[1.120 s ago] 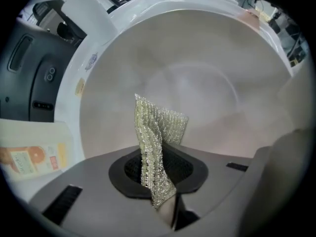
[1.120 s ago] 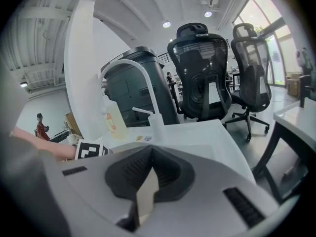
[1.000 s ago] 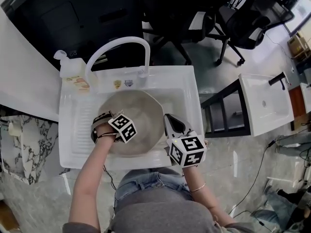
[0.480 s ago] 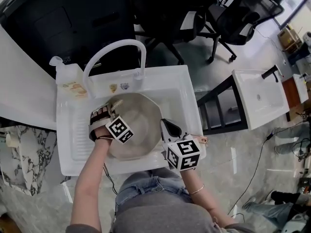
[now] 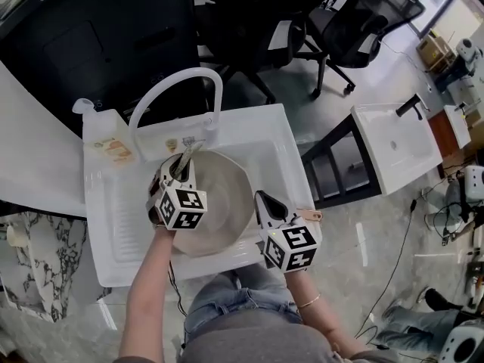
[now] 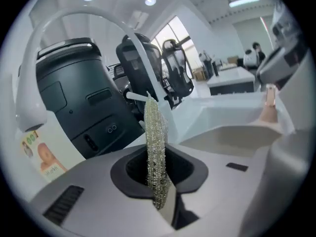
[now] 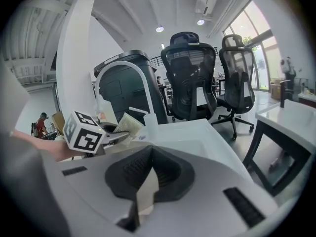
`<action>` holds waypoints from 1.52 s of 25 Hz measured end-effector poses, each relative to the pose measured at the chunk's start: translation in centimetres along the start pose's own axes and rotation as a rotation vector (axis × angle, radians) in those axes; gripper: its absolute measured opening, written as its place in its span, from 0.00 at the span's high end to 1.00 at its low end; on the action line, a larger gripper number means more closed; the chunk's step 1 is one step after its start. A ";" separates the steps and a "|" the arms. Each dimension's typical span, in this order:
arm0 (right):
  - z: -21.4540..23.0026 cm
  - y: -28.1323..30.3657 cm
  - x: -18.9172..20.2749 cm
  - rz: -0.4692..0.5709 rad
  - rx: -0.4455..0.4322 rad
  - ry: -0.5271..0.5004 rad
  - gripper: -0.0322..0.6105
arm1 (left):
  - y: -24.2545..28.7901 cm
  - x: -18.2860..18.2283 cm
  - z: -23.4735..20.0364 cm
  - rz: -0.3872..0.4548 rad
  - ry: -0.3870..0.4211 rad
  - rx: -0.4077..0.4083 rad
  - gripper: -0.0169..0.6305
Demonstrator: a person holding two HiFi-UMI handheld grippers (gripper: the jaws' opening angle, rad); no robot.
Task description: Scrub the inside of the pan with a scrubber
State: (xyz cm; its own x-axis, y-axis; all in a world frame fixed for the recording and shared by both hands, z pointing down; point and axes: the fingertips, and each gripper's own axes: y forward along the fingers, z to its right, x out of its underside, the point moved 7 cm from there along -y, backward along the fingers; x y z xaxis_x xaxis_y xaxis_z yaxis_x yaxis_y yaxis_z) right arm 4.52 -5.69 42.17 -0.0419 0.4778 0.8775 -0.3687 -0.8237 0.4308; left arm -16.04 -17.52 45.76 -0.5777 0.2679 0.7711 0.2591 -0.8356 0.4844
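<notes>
Scrubber at the pan
My left gripper [image 5: 180, 166] pinches the scrubber [image 6: 155, 152] upright over the pan [image 5: 221, 195]; my right gripper [image 5: 266, 204], jaws together, is at its rim.

- Scrubber [image 6: 155, 147]: is glinting as a rough, coarse weave of silvery metallic thread.
- Pan [image 5: 219, 203]: its inside is showing a smooth, matt beige coating.
- Sink [image 5: 283, 146]: is gleaming white and glossy, its drainboard ribbed.
- Faucet [image 5: 170, 85]: is shining in the same smooth white gloss.
- Left gripper [image 6: 158, 184]: its casing is presenting smooth, matt grey plastic.
- Bottle [image 5: 100, 127]: is appearing as translucent plastic, paper-labelled.
</notes>
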 end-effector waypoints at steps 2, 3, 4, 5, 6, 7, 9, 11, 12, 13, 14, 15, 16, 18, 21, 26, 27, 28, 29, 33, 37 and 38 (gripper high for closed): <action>-0.1 -0.2 -0.4 0.026 -0.001 -0.002 0.93 | -0.8 -0.8 0.2 0.058 -0.107 0.051 0.87; -0.2 -0.3 -0.6 0.041 -0.004 -0.002 0.93 | -1.3 -1.1 0.4 0.085 -0.145 0.074 0.87; -0.3 -0.3 -0.8 0.055 -0.011 -0.003 0.93 | -1.8 -1.4 0.6 0.108 -0.174 0.093 0.87; -0.5 -0.4 -0.9 0.069 -0.019 -0.005 0.93 | -2.4 -1.6 0.8 0.126 -0.197 0.106 0.87; -0.7 -0.4 -1.1 0.082 -0.029 -0.007 0.93 | -3.1 -1.7 1.0 0.139 -0.220 0.116 0.87; -0.9 -0.4 -1.2 0.095 -0.041 -0.011 0.93 | -3.9 -1.9 1.2 0.150 -0.246 0.121 0.87; -1.2 -0.6 -1.6 0.120 -0.065 -0.019 0.93 | -5.5 -2.3 1.4 0.175 -0.298 0.127 0.87; -1.5 -0.8 -1.9 0.141 -0.090 -0.029 0.93 | -7.0 -2.5 1.7 0.199 -0.338 0.125 0.87; -1.7 -1.0 -2.1 0.151 -0.102 -0.036 0.93 | -7.7 -2.5 1.8 0.208 -0.353 0.121 0.87; -1.8 -1.1 -2.2 0.160 -0.114 -0.042 0.93 | -8.5 -2.4 2.0 0.215 -0.367 0.117 0.87; -2.0 -1.3 -2.2 0.169 -0.124 -0.047 0.93 | -9.2 -2.3 2.1 0.220 -0.379 0.112 0.87; -2.1 -1.6 -2.3 0.178 -0.134 -0.051 0.93 | -9.9 -2.2 2.3 0.224 -0.389 0.106 0.87; -2.2 -1.8 -2.4 0.186 -0.144 -0.053 0.93 | -10.7 -2.1 2.5 0.226 -0.399 0.098 0.87; -2.3 -2.4 -2.5 0.202 -0.165 -0.055 0.93 | -12.3 -1.9 2.7 0.230 -0.418 0.074 0.87; -2.5 -3.2 -2.5 0.217 -0.194 -0.049 0.93 | -14.4 -1.4 2.9 0.232 -0.453 0.045 0.87; -3.0 -4.5 -2.2 0.229 -0.233 -0.060 0.93 | -17.3 -0.9 3.1 0.237 -0.473 -0.004 0.87; -3.1 -4.7 -2.2 0.231 -0.240 -0.063 0.93 | -17.7 -0.8 3.2 0.236 -0.472 -0.014 0.87; -3.2 -5.0 -2.1 0.231 -0.247 -0.066 0.93 | -18.2 -0.7 3.3 0.235 -0.470 -0.024 0.87; -3.3 -5.2 -2.0 0.231 -0.254 -0.069 0.93 | -18.7 -0.7 3.5 0.234 -0.468 -0.035 0.87; -3.7 -6.3 -1.8 0.237 -0.278 -0.095 0.93 | -20.5 -0.6 4.1 0.245 -0.476 -0.077 0.87; -4.1 -7.3 -1.8 0.245 -0.291 -0.132 0.94 | -21.9 -0.4 4.7 0.250 -0.492 -0.106 0.87; -4.2 -7.6 -1.8 0.248 -0.295 -0.139 0.94 | -22.3 -0.3 4.9 0.250 -0.497 -0.111 0.87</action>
State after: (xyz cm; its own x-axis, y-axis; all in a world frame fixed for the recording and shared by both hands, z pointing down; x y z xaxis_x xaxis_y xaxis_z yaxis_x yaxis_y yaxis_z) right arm 3.51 0.99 36.43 -0.0446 0.2136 0.9759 -0.6143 -0.7762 0.1418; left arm -17.87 3.34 36.73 -0.0687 0.2269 0.9715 0.2426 -0.9408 0.2369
